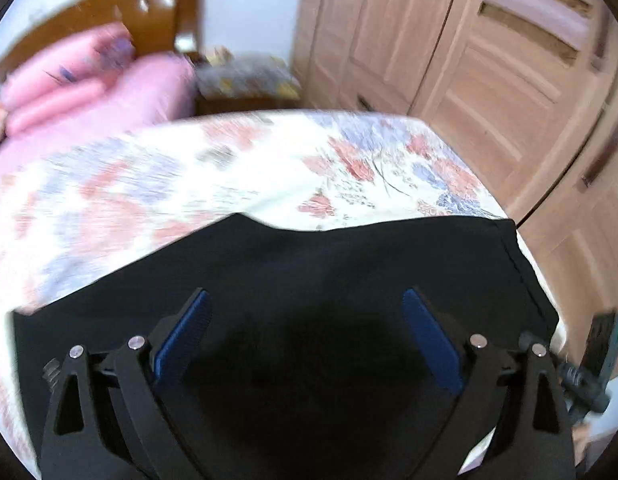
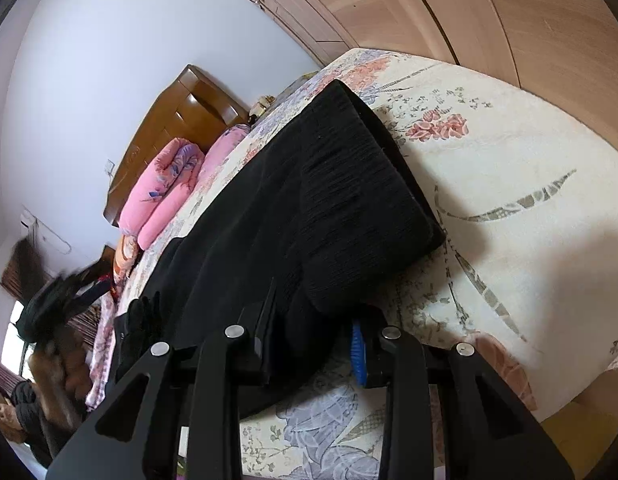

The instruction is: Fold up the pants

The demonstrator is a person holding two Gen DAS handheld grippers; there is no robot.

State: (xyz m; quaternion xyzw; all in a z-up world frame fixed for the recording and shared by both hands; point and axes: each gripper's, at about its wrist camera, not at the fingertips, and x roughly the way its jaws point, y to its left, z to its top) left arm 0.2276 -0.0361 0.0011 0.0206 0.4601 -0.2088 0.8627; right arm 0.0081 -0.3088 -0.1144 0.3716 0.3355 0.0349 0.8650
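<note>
The black knitted fabric pants [image 2: 341, 200] lie stretched on the bed with the flowered cream cover [image 2: 529, 208], near its corner by the light wooden wardrobe [image 1: 489, 60]; one end is folded back over the rest. The right tongs [image 2: 313, 344] are closed on a bunch of the pants at the near edge of the bed. The left tongs [image 1: 305, 336] hang over the black cloth with blue pads [image 1: 185, 336] wide apart, holding nothing. Pink rolled quilts [image 2: 165, 192] rest at the brown wooden headboard [image 2: 177, 120].
</note>
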